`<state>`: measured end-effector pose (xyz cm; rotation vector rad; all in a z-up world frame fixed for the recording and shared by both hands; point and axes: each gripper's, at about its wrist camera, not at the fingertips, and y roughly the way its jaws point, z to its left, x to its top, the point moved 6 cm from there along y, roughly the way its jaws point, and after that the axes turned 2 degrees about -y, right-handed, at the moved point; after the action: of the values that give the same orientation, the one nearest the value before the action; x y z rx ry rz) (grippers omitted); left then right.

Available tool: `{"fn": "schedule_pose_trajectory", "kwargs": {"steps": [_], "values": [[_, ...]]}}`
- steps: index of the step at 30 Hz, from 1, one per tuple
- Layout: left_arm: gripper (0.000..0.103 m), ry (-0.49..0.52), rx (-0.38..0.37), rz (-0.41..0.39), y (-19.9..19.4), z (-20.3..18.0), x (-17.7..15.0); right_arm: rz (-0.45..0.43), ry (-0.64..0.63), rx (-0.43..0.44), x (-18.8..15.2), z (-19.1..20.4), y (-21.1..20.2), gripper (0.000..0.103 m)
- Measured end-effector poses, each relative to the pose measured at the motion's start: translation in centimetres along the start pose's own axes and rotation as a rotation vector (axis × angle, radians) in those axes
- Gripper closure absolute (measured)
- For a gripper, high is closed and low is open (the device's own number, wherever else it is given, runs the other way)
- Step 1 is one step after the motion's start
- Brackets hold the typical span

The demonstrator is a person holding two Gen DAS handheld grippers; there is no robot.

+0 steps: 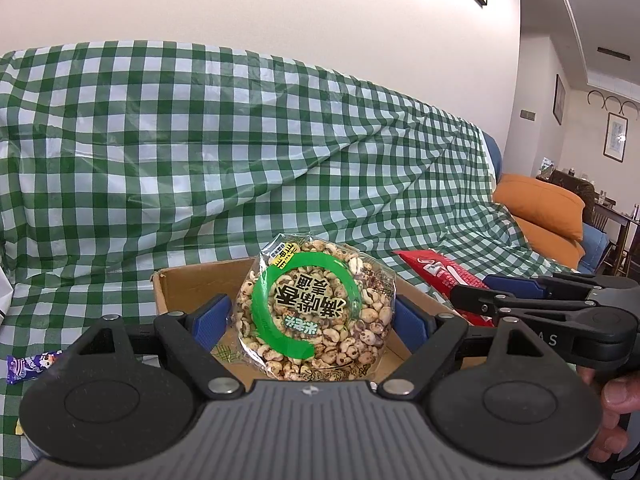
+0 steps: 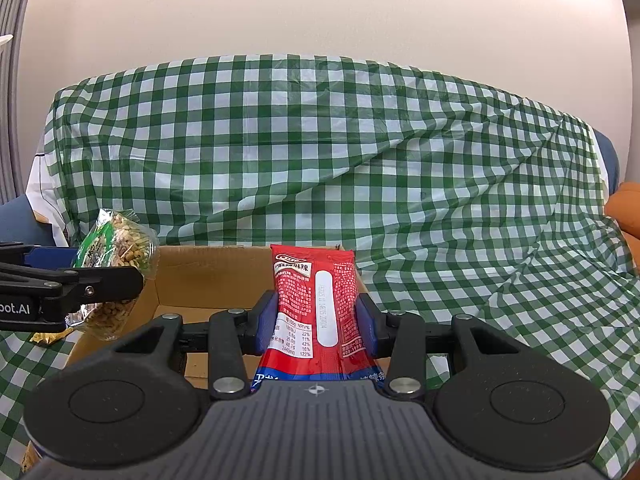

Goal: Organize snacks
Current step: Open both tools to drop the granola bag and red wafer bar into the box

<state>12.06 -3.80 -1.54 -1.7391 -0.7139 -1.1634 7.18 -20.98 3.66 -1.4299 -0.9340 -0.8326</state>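
The puffed-grain pack [image 1: 316, 312] sits between the left tool [image 1: 308, 320] fingers over the cardboard box [image 1: 192, 284]; the snack packet [image 2: 320, 304], in the right tool [image 2: 316, 320], lies to its right.

Round clear puffed-grain pack [image 1: 316, 312], green ring label, upright over open cardboard box [image 1: 192, 284]; red snack packet [image 2: 320, 304] upright over it too.

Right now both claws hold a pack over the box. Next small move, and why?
Probably lower the left claw and release the puffed-grain pack into the cardboard box: it hangs above the open box, while the right claw holds the red pack beside it.
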Motion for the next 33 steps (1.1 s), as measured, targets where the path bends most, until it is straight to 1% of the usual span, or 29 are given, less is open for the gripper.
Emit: {"fn": "schedule_pose_trajectory", "kwargs": {"steps": [11, 28, 33], "values": [[0.014, 0.001, -0.014, -0.001, -0.06, -0.18, -0.03, -0.001, -0.011, 0.011, -0.04, -0.06, 0.22, 0.059], [0.014, 0.001, -0.016, -0.002, -0.16, -0.3, -0.05, 0.001, -0.023, 0.026, -0.07, -0.28, 0.71, 0.059], [0.014, 0.004, -0.021, 0.011, -0.18, -0.55, -0.19, 0.006, -0.026, 0.031, -0.14, -0.23, 0.89, 0.058]]}}
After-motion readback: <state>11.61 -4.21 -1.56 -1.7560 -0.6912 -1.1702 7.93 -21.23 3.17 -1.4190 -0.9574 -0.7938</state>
